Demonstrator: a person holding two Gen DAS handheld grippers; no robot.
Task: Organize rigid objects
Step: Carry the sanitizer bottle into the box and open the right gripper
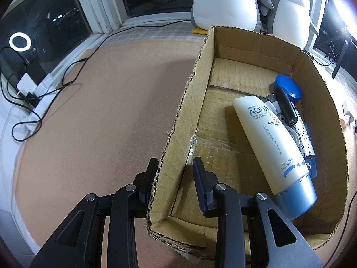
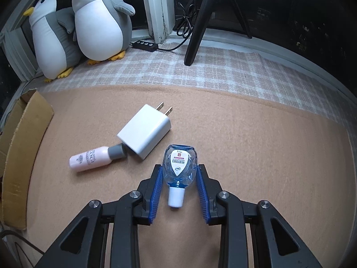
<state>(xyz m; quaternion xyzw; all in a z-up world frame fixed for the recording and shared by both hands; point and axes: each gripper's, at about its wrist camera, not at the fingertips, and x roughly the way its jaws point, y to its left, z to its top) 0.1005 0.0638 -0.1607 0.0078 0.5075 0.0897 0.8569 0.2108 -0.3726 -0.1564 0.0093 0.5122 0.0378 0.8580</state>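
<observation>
Cardboard wall pinched on our left, small blue bottle squeezed on our right.

We keep the left gripper clamped on the side wall of the box, we judge to steady it for loading; a sunscreen tube and a blue-capped jar already lie inside. Our right gripper has its pads pressed against the eye-drop bottle lying on the tan mat, cap towards us. White charger and pink bottle wait just beyond, touching each other.
</observation>
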